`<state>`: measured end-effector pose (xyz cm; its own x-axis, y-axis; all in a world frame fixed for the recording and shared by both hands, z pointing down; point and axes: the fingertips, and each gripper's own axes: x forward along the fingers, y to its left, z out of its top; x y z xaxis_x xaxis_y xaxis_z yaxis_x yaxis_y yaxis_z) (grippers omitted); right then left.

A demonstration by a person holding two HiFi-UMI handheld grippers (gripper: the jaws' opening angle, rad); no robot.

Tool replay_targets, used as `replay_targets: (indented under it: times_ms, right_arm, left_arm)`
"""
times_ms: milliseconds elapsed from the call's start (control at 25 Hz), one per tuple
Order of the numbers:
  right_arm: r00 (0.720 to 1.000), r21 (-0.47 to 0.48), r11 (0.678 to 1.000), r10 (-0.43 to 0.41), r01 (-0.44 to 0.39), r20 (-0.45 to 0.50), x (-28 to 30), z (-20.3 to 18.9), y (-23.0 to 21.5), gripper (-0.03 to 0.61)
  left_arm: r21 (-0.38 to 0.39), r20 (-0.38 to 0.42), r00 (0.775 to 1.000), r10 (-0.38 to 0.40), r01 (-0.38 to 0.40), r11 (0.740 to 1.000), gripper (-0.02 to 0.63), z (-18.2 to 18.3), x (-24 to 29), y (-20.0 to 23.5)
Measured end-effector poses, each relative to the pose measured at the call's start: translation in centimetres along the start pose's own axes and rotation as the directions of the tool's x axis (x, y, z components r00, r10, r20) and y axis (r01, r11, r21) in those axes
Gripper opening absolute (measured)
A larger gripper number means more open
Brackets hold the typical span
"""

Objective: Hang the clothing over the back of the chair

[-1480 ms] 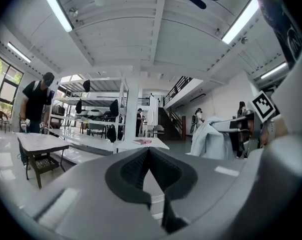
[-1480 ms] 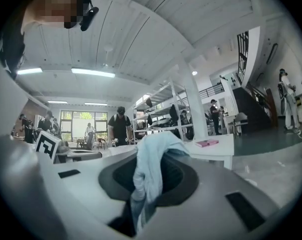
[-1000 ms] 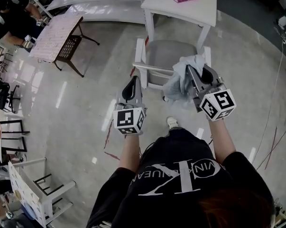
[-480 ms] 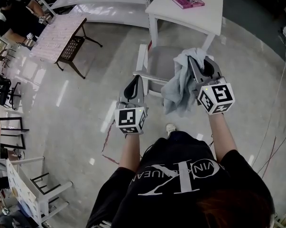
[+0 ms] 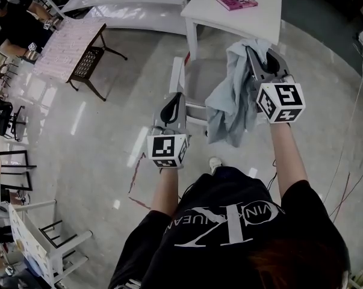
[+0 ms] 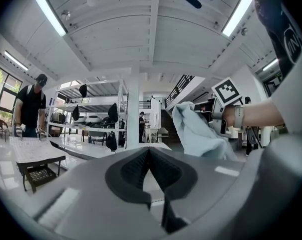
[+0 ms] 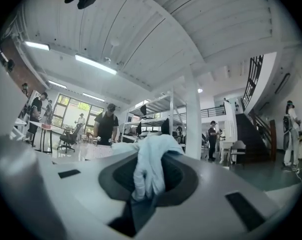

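A light blue piece of clothing [image 5: 229, 104] hangs in folds from my right gripper [image 5: 259, 56], which is shut on its top edge. In the right gripper view the cloth [image 7: 148, 171] is bunched between the jaws. It dangles over the right side of the white chair [image 5: 182, 80], whose grey seat lies below and whose back rail is nearest me. My left gripper [image 5: 174, 104] hovers over the left end of that rail, shut with nothing in it. In the left gripper view its jaws [image 6: 149, 151] meet, and the cloth [image 6: 198, 134] shows at the right.
A white table [image 5: 262, 17] with a pink book [image 5: 235, 0] stands just beyond the chair. A patterned table [image 5: 67, 44] with a seated person [image 5: 15, 29] is at the upper left. Another white chair [image 5: 46, 245] stands at the lower left. Cables [image 5: 350, 179] lie on the floor at right.
My right gripper has risen and moved forward with the clothing, which now hangs higher over the chair. My left gripper has moved a little forward towards the chair back.
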<state>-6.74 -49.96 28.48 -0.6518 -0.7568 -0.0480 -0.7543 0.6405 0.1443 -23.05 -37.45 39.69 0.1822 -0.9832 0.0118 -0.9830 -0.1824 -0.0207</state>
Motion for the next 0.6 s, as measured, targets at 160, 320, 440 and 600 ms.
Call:
replay_targets:
  times_ms: [160,320,440,600]
  right_arm:
    - [1.000,-0.046,0.999,-0.028,0.027,-0.011,0.8,-0.2,-1.5,0.061]
    - [0.998,-0.083,0.996,-0.045,0.041,-0.051,1.5,-1.6,-1.9,0.061]
    - [0.994,-0.088,0.995,-0.045,0.036,-0.098,2.0,-2.5,-2.3,0.061]
    - [0.987,-0.129,0.992,-0.017,-0.004,-0.160,1.8,-4.8,-1.2,0.061]
  left_arm:
    - [-0.003,-0.011,1.000,-0.001,0.001,1.000,0.011,-0.4,0.6,-0.3]
    - [-0.005,-0.024,1.000,-0.007,0.007,1.000,0.011,-0.9,0.4,-0.1]
    - [-0.006,-0.034,0.999,-0.009,0.008,1.000,0.011,-1.0,0.4,-0.1]
    - [-0.007,-0.046,0.999,-0.013,0.013,1.000,0.011,-1.4,0.7,-0.4]
